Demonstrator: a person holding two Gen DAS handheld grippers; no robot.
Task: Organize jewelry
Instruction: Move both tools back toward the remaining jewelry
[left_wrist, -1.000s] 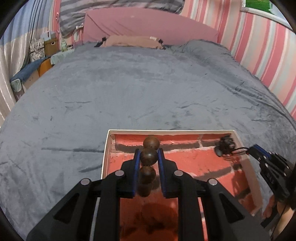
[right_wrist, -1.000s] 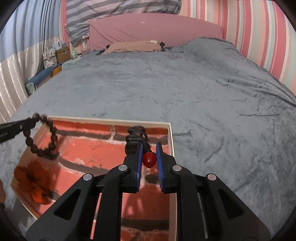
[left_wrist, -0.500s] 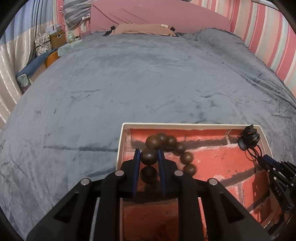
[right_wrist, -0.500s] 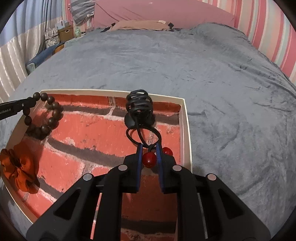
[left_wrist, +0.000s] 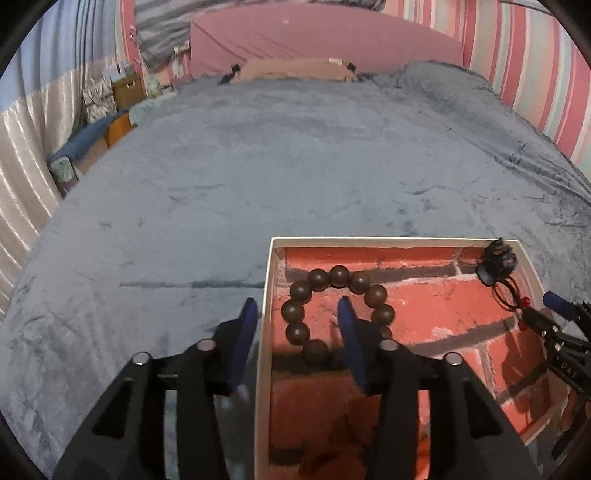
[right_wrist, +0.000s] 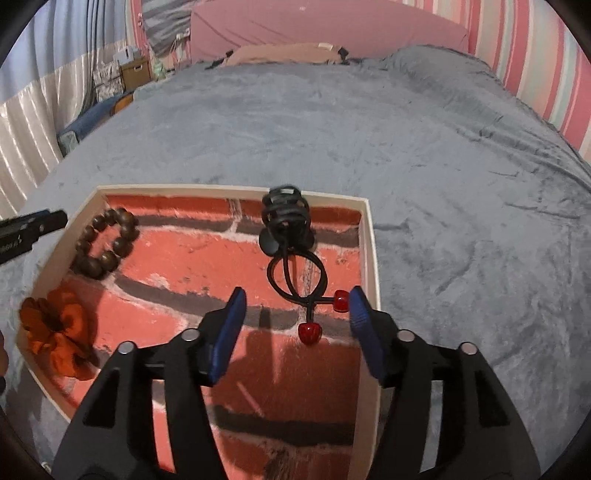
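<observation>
**Both pieces down, both tools letting go**

On the bed, inside the brick-print tray (right_wrist: 371, 258), my jewelry lies spread apart so nothing tangles. I've just been opening the left tool (left_wrist: 297, 315): the bead bracelet (left_wrist: 336, 310) rests flat in the far left corner, one jaw inside its ring, pads clear. Right tool (right_wrist: 295, 299) has just spread too; the cherry hair tie (right_wrist: 295, 273) lies loose between its jaws.

I see a red brick-print tray (right_wrist: 373, 236) (cream rim), dark brown bead bracelet (right_wrist: 105, 242), orange fabric flower (right_wrist: 57, 332), black hair tie (right_wrist: 295, 275) with red beads, grey blanket (right_wrist: 369, 129).
</observation>
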